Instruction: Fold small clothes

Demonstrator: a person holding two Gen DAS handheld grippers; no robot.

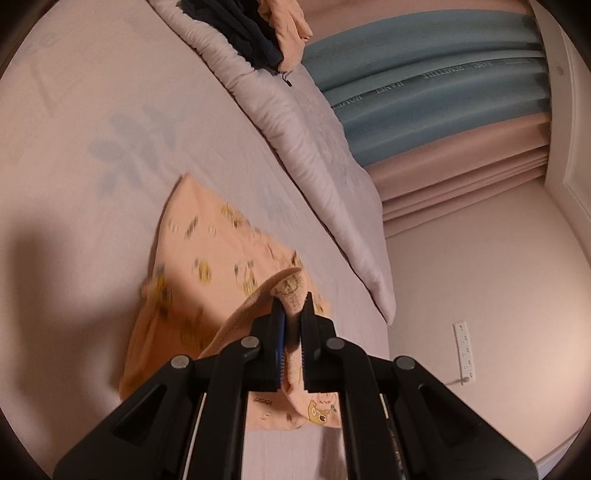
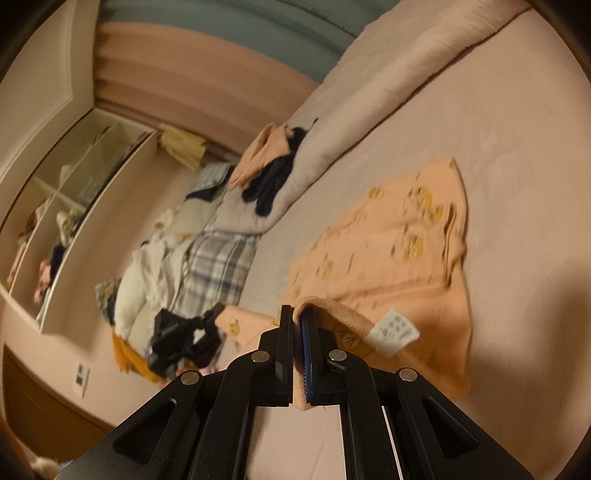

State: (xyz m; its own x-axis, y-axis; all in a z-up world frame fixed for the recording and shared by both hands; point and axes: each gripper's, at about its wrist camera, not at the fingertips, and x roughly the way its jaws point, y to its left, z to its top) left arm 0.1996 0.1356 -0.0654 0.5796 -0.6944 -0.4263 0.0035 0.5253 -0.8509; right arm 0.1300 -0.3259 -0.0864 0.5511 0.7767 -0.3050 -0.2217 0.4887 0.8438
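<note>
- On the far left of the right wrist view, a white open shelf unit (image 2: 74,192) stands against the wall, with blurred items on its shelves.
- Right of it, a heap of bedding and clothes (image 2: 192,266) lies at the bed's edge, a grey plaid cloth (image 2: 218,266) among them.
- The left gripper (image 1: 291,306) has its jaws pressed together on the ribbed waistband of the small peach garment with yellow bear prints (image 1: 207,258), lifting that edge off the sheet; it shows in the right wrist view as a black shape (image 2: 184,339) low at the left.
- A rolled pale quilt (image 1: 295,140) runs along the bed beyond the garment, with dark navy clothing (image 1: 240,29) and another peach piece (image 1: 288,22) lying on it.
- The right gripper (image 2: 297,314) likewise pinches the waistband, a white care label (image 2: 393,330) hanging just beside its fingers.
- The rest of the garment lies spread flat on the pale pink bed sheet (image 2: 517,129), stretching away from both grippers.
- Pink and blue curtains (image 1: 443,92) hang behind the bed.
</note>
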